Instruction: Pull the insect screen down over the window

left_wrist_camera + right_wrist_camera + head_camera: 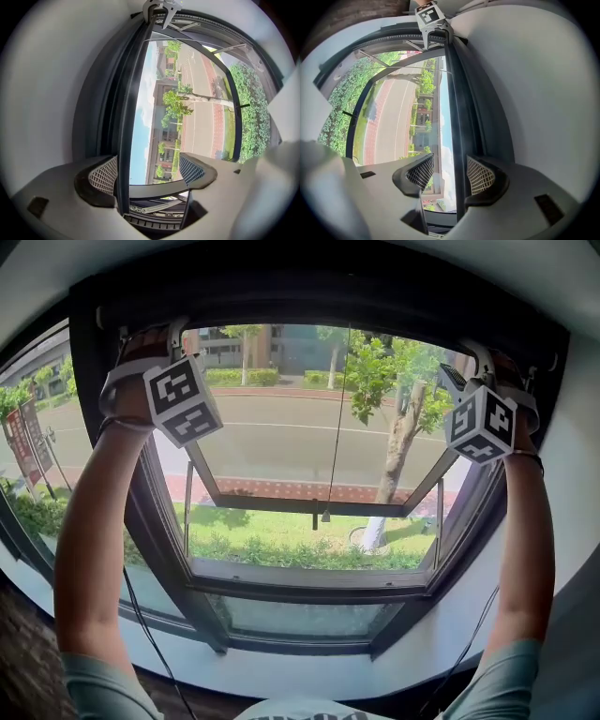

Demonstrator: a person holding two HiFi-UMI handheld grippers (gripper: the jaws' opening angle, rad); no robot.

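Note:
The insect screen is rolled up in its dark housing (319,307) along the top of the window frame. Both my arms reach up to it. My left gripper (150,338) is at the housing's left end and my right gripper (483,362) at its right end. In the left gripper view the screen's dark bar (127,117) runs between the wide-open jaws of my left gripper (147,172), close to the left pad. In the right gripper view the same bar (457,117) lies between the jaws of my right gripper (451,174). It is close to the right pad, and daylight shows between it and the left pad.
Behind the frame a glass sash (309,507) is tilted open outward over a street and trees. A thin pull cord (335,427) hangs down the middle of the opening. The white sill (309,667) curves below, and black cables (141,615) trail down from the grippers.

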